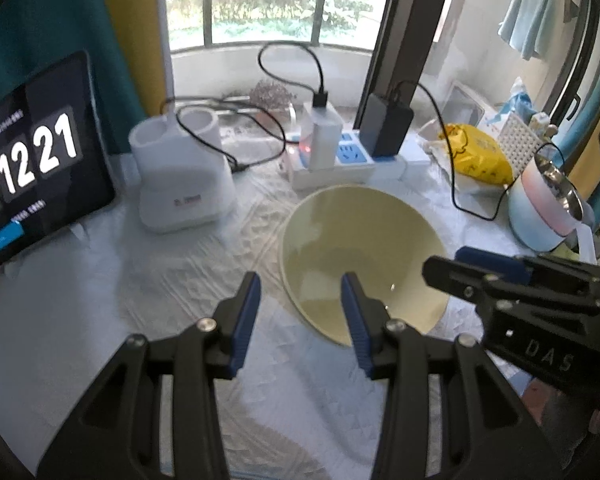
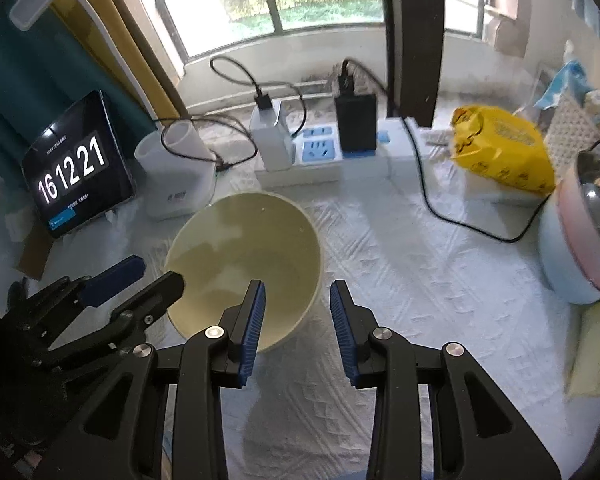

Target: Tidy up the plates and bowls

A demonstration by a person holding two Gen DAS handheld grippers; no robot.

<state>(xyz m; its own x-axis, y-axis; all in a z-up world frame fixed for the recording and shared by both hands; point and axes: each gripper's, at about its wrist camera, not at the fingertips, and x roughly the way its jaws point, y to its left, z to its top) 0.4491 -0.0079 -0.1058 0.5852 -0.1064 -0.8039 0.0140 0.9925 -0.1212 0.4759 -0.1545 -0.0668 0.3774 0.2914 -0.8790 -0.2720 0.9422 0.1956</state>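
A pale yellow-green bowl (image 1: 360, 248) (image 2: 244, 256) stands empty and upright on the white cloth. My left gripper (image 1: 300, 312) is open. Its jaws stand either side of the bowl's left rim, one finger over the inside and one outside, and no pad presses on the rim. My right gripper (image 2: 298, 308) is open and stands the same way across the bowl's right rim. The right gripper (image 1: 444, 262) also shows at the bowl's right edge in the left wrist view. The left gripper (image 2: 160, 272) shows at the bowl's left edge in the right wrist view.
Behind the bowl lie a power strip (image 1: 352, 160) with plugged chargers and trailing black cables (image 2: 460, 224). A white holder (image 1: 180, 184) and a tablet showing a clock (image 1: 32, 160) stand at the left. A yellow bag (image 2: 500, 152) and a pastel pot (image 2: 580, 240) are on the right.
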